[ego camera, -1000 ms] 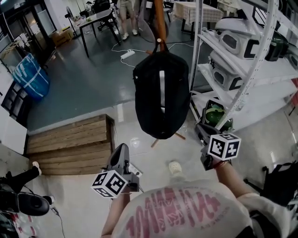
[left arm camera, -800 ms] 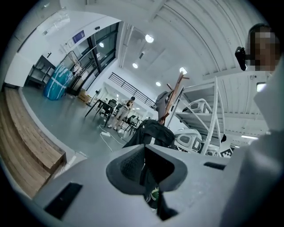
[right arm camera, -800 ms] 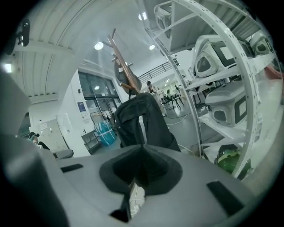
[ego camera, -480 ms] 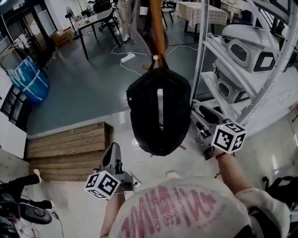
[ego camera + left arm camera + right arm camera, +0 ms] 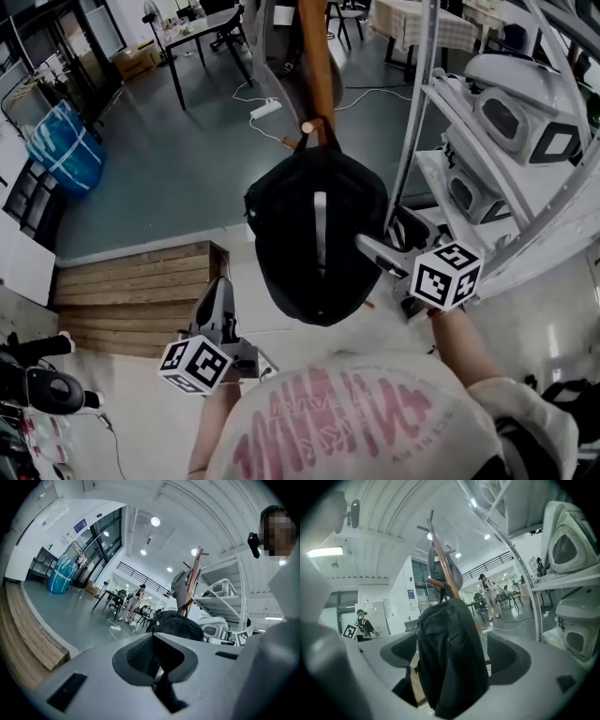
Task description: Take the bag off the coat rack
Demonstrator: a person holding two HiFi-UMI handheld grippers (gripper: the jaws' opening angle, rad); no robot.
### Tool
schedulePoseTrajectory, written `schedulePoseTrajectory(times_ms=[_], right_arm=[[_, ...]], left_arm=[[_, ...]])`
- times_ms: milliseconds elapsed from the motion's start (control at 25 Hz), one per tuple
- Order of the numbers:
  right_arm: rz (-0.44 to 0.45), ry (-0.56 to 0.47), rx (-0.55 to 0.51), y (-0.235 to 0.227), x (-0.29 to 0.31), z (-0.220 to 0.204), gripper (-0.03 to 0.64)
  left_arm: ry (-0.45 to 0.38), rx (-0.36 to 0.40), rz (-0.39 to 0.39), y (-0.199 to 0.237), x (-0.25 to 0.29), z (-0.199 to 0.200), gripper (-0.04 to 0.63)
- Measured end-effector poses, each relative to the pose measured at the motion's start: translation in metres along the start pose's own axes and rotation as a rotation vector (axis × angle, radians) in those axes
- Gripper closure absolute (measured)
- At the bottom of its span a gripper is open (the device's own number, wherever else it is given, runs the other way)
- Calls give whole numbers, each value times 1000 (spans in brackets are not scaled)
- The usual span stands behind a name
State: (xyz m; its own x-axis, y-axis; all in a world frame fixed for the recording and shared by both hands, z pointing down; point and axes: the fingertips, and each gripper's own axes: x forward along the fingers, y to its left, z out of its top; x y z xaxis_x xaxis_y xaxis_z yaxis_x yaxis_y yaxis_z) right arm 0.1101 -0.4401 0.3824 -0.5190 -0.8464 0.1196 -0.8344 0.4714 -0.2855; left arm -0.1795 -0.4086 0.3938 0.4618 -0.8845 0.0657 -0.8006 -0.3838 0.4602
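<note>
A black backpack [image 5: 314, 234] hangs by its top loop from a peg of the wooden coat rack [image 5: 317, 66]. My right gripper [image 5: 367, 246] reaches in from the right at the bag's side. In the right gripper view the backpack [image 5: 450, 653] fills the gap between the jaws, which are opening wide; a gap shows at the left pad. My left gripper [image 5: 217, 292] hangs low to the bag's left, shut and empty. From the left gripper view, the backpack [image 5: 176, 626] and the rack [image 5: 192, 581] lie ahead of it.
A metal shelf unit [image 5: 427, 112] with white devices stands close on the right. A wooden platform [image 5: 131, 291] lies at the left. A grey garment [image 5: 272, 47] also hangs on the rack. Behind are a power strip [image 5: 264, 109], a table [image 5: 202, 33] and a blue bundle [image 5: 61, 145].
My right gripper has moved up and left to the bag's side and its jaws have spread apart. The left gripper has drifted slightly down and left.
</note>
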Motion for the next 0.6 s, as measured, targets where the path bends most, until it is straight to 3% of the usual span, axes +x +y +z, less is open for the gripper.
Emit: schedulePoseTrajectory(times_ms=[360,520,600], right_arm=[[67,5,64,-14,36,-4,158],[56,30,26,-22,46,-9,220],[60,35,40,-28,49,-10,289]], left_arm=[[11,-10,42,8,29,-9,592],[12,-5,37,8,45,-11,592],[13,-4,38,7,51,-12,592]])
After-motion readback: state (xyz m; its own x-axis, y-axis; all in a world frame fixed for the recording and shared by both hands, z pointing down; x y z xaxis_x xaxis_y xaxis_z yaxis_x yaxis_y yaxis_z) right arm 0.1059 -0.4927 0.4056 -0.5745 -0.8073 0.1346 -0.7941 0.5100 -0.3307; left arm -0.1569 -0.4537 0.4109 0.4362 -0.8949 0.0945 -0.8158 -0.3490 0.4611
